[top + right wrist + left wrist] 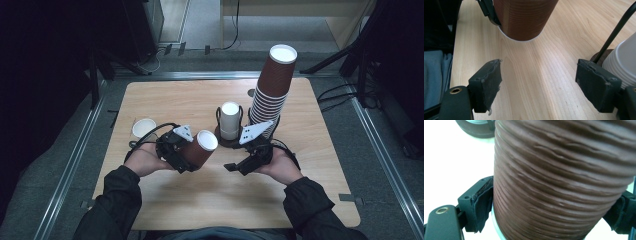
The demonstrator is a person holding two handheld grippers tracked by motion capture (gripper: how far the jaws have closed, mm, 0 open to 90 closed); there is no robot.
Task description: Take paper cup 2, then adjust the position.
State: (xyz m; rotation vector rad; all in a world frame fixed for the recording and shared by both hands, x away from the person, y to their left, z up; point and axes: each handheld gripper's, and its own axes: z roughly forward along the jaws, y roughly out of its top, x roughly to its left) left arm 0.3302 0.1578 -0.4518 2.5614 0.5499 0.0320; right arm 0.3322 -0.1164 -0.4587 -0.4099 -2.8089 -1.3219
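My left gripper (191, 159) is shut on a brown ribbed paper cup (201, 149), held tilted above the table with its white end pointing up and to the right. In the left gripper view the cup (559, 175) sits between the jaws, and both pads (482, 206) press on its sides. My right gripper (236, 168) hovers just right of the cup, open, with bare wood between its fingers (486, 82). In the right gripper view the brown cup (524, 17) hangs just ahead of the jaws.
A stack of white cups (230, 120) stands in a black wire holder (616, 32) mid-table. Behind the right hand rises a tall stack of brown cups (272, 87). A single pale cup (144, 127) lies by the left hand. The wooden table (210, 200) has open room at the front.
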